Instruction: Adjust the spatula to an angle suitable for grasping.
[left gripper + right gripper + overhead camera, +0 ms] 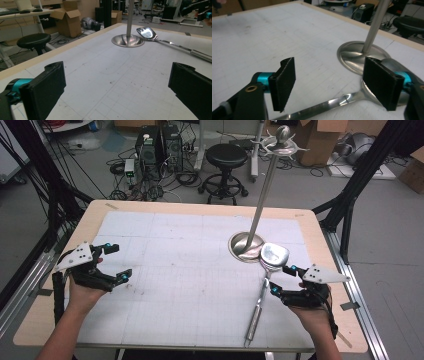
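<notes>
Steel is what catches my eye: a long spoon (265,280) lies on the white gridded tabletop (175,270), its bowl against the rim of a round stand (246,247) whose thin pole rises to a hooked top. From the high view I see my right tool (279,279) just beside the spoon's handle, near the neck below the bowl, with its two tips on either side of that spot. My left tool (116,262) sits well apart from all that, near the left edge of the tabletop, holding nothing.

The right gripper view gives me what the high view cannot: the spoon's handle (324,106) runs between the two black pads, which stand wide apart, and neither pad presses on the metal. The stand's base (354,56) sits just behind, with the spoon's bowl partly hidden by one pad.

The left gripper view looks across the bare grid toward the stand (128,40) and the spoon (160,38) far off, and its pads are spread wide with only tabletop between them. It also shows the spoon's bowl tilted up against the base.
</notes>
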Demonstrator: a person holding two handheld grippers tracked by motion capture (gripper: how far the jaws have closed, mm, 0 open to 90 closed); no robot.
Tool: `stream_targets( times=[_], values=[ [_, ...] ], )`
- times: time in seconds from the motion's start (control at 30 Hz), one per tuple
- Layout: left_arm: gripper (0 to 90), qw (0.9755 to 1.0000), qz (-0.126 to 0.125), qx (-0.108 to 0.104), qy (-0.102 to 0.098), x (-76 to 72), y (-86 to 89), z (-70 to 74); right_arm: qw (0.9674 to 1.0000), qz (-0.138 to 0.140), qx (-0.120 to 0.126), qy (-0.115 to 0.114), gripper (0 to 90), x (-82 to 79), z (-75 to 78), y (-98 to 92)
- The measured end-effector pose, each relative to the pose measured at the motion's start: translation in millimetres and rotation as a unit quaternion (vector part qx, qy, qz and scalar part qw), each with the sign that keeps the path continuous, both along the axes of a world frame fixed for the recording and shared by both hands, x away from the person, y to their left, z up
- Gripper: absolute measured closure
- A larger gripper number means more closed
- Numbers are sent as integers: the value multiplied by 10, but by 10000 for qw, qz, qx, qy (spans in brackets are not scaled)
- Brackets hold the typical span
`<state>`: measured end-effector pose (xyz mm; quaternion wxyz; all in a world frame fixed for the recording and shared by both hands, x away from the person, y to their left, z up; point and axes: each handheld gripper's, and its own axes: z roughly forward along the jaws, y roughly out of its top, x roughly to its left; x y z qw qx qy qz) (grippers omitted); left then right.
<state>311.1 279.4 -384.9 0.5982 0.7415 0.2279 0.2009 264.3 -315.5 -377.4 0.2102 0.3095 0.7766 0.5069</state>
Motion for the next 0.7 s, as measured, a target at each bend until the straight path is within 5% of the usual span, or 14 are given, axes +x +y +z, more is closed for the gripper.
stream_targets(
  times=[0.4, 0.5, 0.7],
  values=[
    [17, 10000, 39, -45, -15, 7, 22, 2, 9974, 463, -311, 455, 585, -173, -40, -11],
    [17, 10000, 43, -12, -14, 16, 12, -7, 9932, 665, -682, 669, 647, -190, -71, 41],
    [17, 10000, 63, -36, -24, 19, 23, -4, 9890, 715, -985, 843, 688, -211, -96, 123]
  ],
)
